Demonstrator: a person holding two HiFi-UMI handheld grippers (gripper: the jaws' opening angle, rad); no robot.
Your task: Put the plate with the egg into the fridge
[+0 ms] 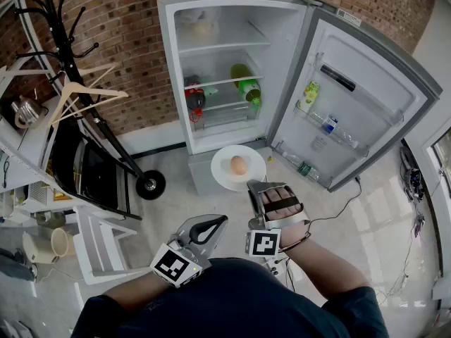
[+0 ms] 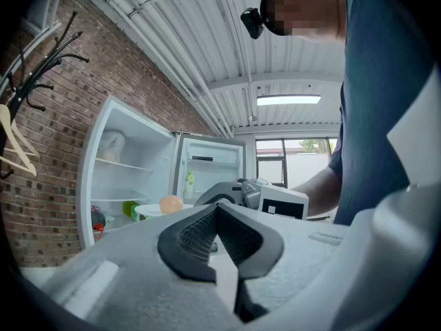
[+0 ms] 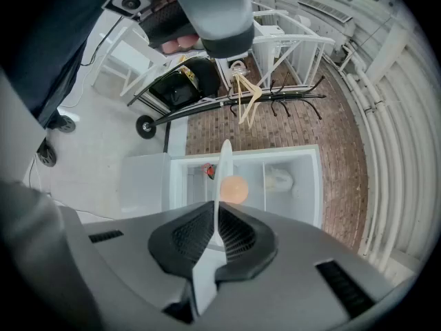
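A white plate (image 1: 227, 167) carrying a brown egg (image 1: 239, 165) hangs level in front of the open white fridge (image 1: 218, 69), below its bottom shelf. My right gripper (image 1: 255, 184) is shut on the plate's near rim. In the right gripper view the plate (image 3: 224, 171) runs edge-on out of the closed jaws of the right gripper (image 3: 219, 219), with the egg (image 3: 234, 189) beside it. My left gripper (image 1: 217, 220) hovers low, to the left of the right one, shut with nothing in it. In its own view the left gripper (image 2: 217, 214) has its jaws together, and the egg (image 2: 170, 203) shows beyond.
The fridge door (image 1: 359, 97) stands swung out to the right with bottles (image 1: 309, 95) in its racks. Green bottles (image 1: 248, 90) and red items sit on the middle shelves. A black coat rack (image 1: 74, 55) with hangers, a dark oven (image 1: 84, 171) and a white stool (image 1: 106, 248) crowd the left.
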